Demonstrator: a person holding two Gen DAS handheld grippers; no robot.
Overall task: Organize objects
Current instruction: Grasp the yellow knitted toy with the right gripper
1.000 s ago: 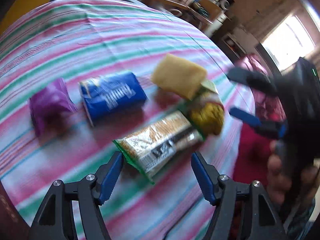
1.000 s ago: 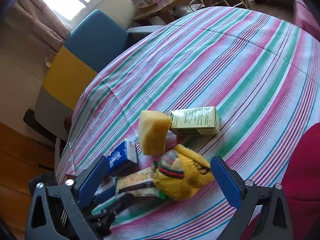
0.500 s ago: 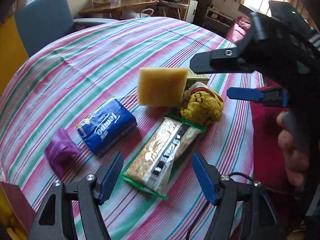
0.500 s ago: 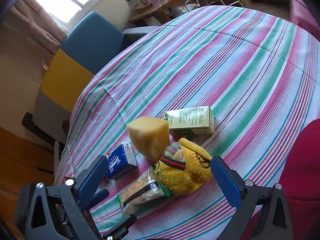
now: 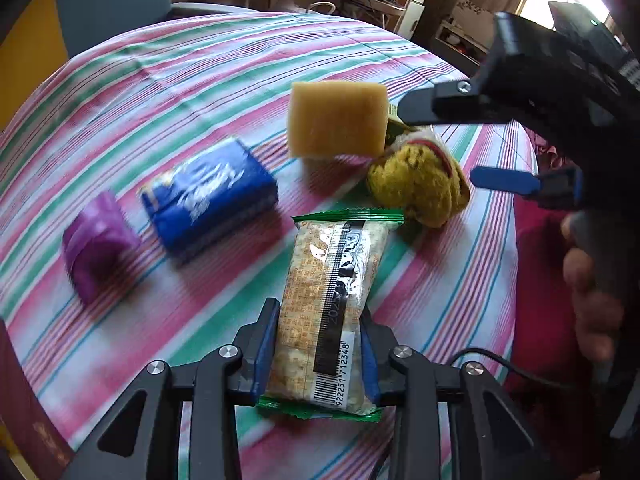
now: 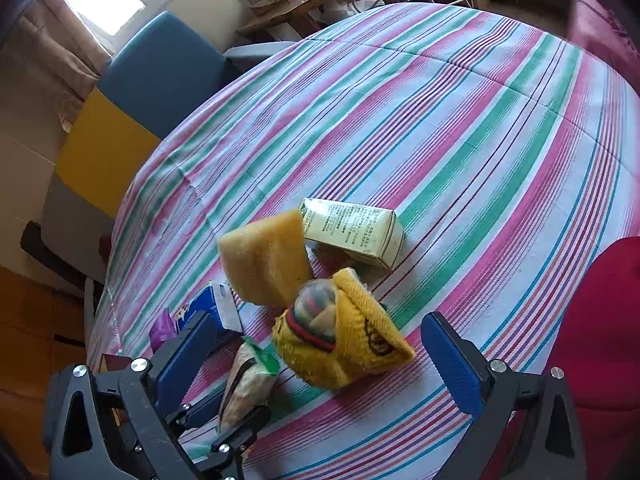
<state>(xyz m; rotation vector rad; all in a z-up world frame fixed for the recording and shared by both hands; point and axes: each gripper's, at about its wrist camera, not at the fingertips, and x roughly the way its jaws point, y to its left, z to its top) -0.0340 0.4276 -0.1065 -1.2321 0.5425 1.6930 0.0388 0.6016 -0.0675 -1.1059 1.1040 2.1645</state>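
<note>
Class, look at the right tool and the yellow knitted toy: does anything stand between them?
Nothing visible does. The right tool is open, and the yellow knitted toy lies directly between its fingers. The sponge and carton sit beyond the toy; the cracker packet, held by the left tool, lies beside it.

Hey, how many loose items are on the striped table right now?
6: purple pouch far left, blue tissue pack, sponge, yellow knit toy, carton behind them, cracker packet in the left gripper.
</note>
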